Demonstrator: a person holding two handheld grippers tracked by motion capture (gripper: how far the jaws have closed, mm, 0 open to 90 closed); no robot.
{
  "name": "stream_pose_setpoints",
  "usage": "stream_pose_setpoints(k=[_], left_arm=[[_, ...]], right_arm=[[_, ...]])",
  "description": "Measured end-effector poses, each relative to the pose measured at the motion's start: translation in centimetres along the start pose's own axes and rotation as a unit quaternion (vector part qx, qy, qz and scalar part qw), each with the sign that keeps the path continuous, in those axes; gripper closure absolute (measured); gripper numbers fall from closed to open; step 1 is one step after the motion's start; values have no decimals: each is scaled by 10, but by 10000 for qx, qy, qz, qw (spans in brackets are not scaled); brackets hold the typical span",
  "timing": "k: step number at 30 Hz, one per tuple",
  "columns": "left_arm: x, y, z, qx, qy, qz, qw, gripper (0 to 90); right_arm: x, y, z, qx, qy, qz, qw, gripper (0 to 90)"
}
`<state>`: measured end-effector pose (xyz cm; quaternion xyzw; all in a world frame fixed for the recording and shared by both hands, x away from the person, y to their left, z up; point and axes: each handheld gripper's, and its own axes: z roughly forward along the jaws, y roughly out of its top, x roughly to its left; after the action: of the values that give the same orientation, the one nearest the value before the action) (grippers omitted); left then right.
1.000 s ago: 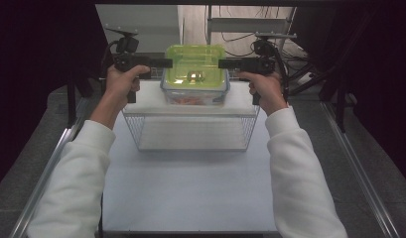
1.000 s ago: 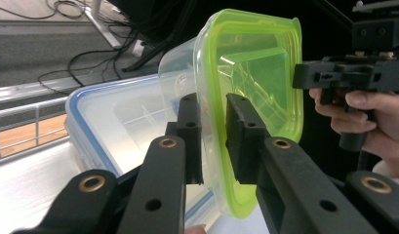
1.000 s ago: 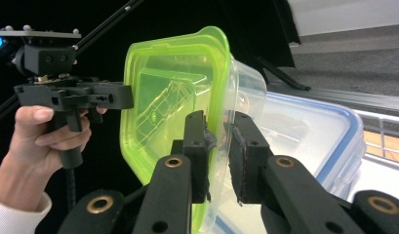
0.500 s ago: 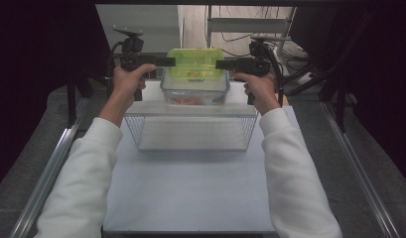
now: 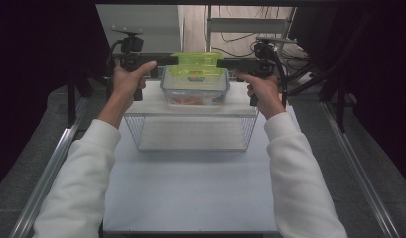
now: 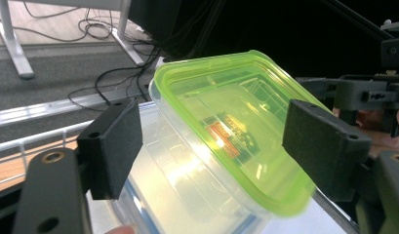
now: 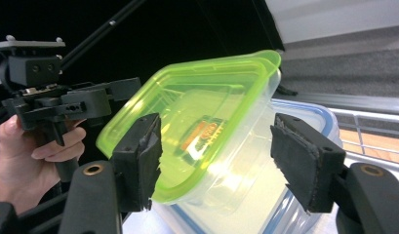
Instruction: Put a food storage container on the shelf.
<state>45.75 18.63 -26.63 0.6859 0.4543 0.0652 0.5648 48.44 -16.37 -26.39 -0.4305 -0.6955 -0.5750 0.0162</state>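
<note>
A clear tub with a lime-green lid [image 5: 195,63] rests tilted on top of a blue-rimmed clear container [image 5: 194,93] on the white top of a wire rack [image 5: 146,108]. My left gripper [image 5: 173,60] reaches the tub's left end and my right gripper [image 5: 220,63] its right end. In the left gripper view the green-lidded tub [image 6: 226,126] lies between the jaws of my left gripper [image 6: 216,130]. They have just been opening and now stand apart from it. My right gripper [image 7: 221,146] has likewise just been opening around the tub [image 7: 207,117], above the blue-rimmed container [image 7: 309,114].
The wire rack stands at the far end of a white table [image 5: 190,188] with metal rails along both sides. Cables and desk legs [image 6: 11,44] lie on the floor beyond. White-sleeved forearms come in from the bottom.
Both hands and the green-lidded tub have shifted a little toward the far side of the rack. The tub now sits on the blue-rimmed container.
</note>
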Motion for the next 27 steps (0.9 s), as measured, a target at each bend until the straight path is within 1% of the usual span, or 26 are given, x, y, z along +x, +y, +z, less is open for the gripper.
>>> stream_pose_setpoints(k=[3, 4, 5, 8, 9, 10, 11, 14, 15, 16, 17, 19, 23, 24, 25, 26, 27], left_arm=[[-2, -1, -11, -44, -28, 90, 9999, 192], [-3, -1, -14, -59, -47, 83, 9999, 186], [-4, -2, -17, -53, -55, 103, 9999, 186], [-7, -5, -26, -7, -57, 195, 9998, 186], [-8, -7, -28, -16, -96, 196, 9998, 186], [-10, -11, -33, -24, -138, 205, 9997, 186], [-10, -11, -33, -24, -138, 205, 9997, 186], [-13, -19, -40, 4, -184, 251, 9995, 186], [-15, -23, -43, 9, -183, 279, 9994, 186], [-16, -28, -47, 15, -216, 302, 9993, 187], [-18, -31, -49, 15, -241, 313, 9992, 187], [-21, -40, -55, 43, -271, 376, 9989, 190], [-24, -63, -66, 95, -411, 448, 9981, 195], [-25, -76, -71, 162, -485, 447, 9977, 197], [-26, -83, -73, 195, -511, 454, 9975, 198], [-26, -83, -73, 195, -511, 454, 9975, 198], [-26, -91, -76, 218, -544, 444, 9973, 198]], right_arm=[[3, 0, -9, 1, 0, -78, 10000, 352], [5, -1, -14, -26, 3, -121, 9999, 351], [5, -1, -14, -26, 3, -121, 9999, 351], [7, -4, -23, -26, 38, -192, 9998, 354], [7, -5, -26, -11, 49, -213, 9998, 357], [7, -8, -32, -15, 87, -275, 9996, 358], [7, -8, -32, -15, 87, -275, 9996, 358], [8, -14, -42, -28, 118, -356, 9993, 358], [8, -15, -44, -28, 124, -376, 9992, 358], [9, -23, -51, -21, 210, -441, 9988, 357], [9, -23, -51, -21, 210, -441, 9988, 357], [9, -31, -58, -31, 253, -524, 9983, 357], [9, -49, -70, 51, 257, -652, 9975, 356], [10, -60, -75, 110, 229, -741, 9969, 353], [11, -66, -78, 164, 205, -817, 9963, 352], [11, -66, -78, 164, 205, -817, 9963, 352], [13, -72, -81, 219, 201, -925, 9953, 351]])
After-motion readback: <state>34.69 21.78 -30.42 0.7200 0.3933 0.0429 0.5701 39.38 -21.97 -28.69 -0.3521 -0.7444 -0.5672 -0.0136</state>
